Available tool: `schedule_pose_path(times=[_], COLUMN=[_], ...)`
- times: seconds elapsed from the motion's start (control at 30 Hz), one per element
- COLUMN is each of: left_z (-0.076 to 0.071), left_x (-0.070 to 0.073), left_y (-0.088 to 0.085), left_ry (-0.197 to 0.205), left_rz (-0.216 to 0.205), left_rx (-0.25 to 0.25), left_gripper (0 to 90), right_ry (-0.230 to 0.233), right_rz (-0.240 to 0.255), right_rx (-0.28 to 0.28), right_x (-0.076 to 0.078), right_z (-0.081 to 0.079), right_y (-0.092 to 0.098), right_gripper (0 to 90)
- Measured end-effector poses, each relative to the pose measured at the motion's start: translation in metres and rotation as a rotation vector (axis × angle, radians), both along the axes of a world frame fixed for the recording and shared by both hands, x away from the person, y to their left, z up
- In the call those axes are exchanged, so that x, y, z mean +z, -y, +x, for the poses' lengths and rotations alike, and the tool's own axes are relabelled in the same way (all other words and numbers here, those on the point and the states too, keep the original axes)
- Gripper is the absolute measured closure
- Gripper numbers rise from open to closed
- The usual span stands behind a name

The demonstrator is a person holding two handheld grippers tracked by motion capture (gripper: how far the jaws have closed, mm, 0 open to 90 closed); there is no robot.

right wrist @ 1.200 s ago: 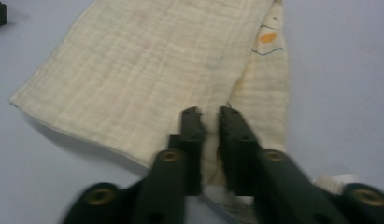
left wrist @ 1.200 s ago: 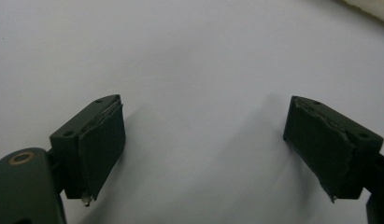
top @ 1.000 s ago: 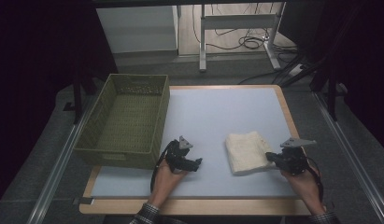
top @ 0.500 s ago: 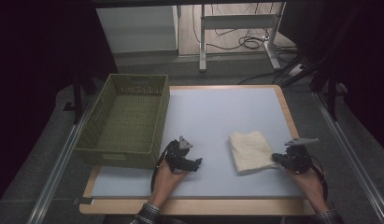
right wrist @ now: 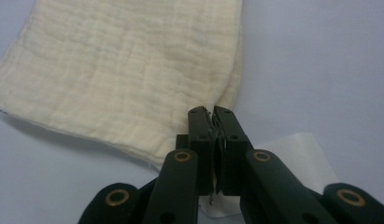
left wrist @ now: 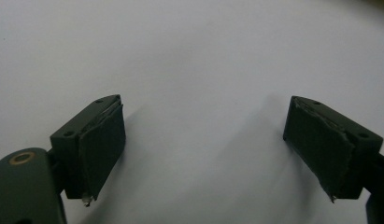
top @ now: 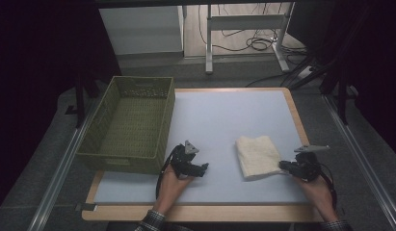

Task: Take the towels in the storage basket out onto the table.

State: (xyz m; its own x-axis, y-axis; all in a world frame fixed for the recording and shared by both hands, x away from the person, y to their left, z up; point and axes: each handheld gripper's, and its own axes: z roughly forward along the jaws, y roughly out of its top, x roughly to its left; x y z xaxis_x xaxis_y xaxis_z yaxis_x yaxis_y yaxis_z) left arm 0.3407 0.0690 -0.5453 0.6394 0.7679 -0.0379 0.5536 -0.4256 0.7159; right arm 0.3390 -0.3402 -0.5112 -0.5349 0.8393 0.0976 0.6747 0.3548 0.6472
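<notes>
A folded cream cloth [top: 258, 156] lies on the white table top [top: 215, 120], right of centre. My right gripper [top: 283, 165] sits low at the cloth's near right corner. In the right gripper view its jaws [right wrist: 212, 113] are pressed together on the edge of the cloth [right wrist: 124, 79], having just closed a little further. A white label [right wrist: 297, 156] pokes out beneath them. My left gripper [top: 204, 168] rests on the table left of the cloth and apart from it. Its jaws [left wrist: 203, 149] stand wide open over bare table with nothing between them.
A green woven basket [top: 125, 161] stands on the table's left side, just left of my left gripper. The table's wooden rim [top: 297, 115] runs along the right. Beyond the far edge are a metal stand [top: 244, 24] and cables on the floor.
My right gripper has come down and slightly nearer with the cloth's right edge, which now lies flatter on the table. The left gripper has stayed where it was.
</notes>
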Motion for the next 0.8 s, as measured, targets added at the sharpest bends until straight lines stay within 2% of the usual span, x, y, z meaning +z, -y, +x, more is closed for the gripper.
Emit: schedule_pose_path(times=[0.13,0.27,0.33,0.5,0.67,0.8], left_z=[0.0,0.0,0.0,0.0,0.0,0.0], left_x=[0.0,0.0,0.0,0.0,0.0,0.0], left_y=[0.0,0.0,0.0,0.0,0.0,0.0], left_ry=[0.001,0.002,0.003,0.0,0.003,0.003], left_rz=[0.002,0.002,0.001,0.0,0.0,-0.001], left_rx=[-0.002,-0.002,-0.001,0.0,0.0,0.0], left_gripper=[13.1,13.1,13.1,13.1,13.1,13.1], right_ry=[-0.003,0.033,0.039,0.042,0.055,0.087], right_rz=[0.036,0.048,0.052,0.053,0.078,0.086], right_rx=[0.015,0.065,0.099,0.166,0.247,0.274], right_x=[0.008,0.025,0.033,0.038,0.046,0.059], right_z=[-0.001,-0.001,0.0,0.007,0.007,0.004], right_y=[-0.004,-0.02,-0.033,-0.064,-0.099,-0.11], right_gripper=[87.2,87.1,87.1,87.1,87.1,87.0])
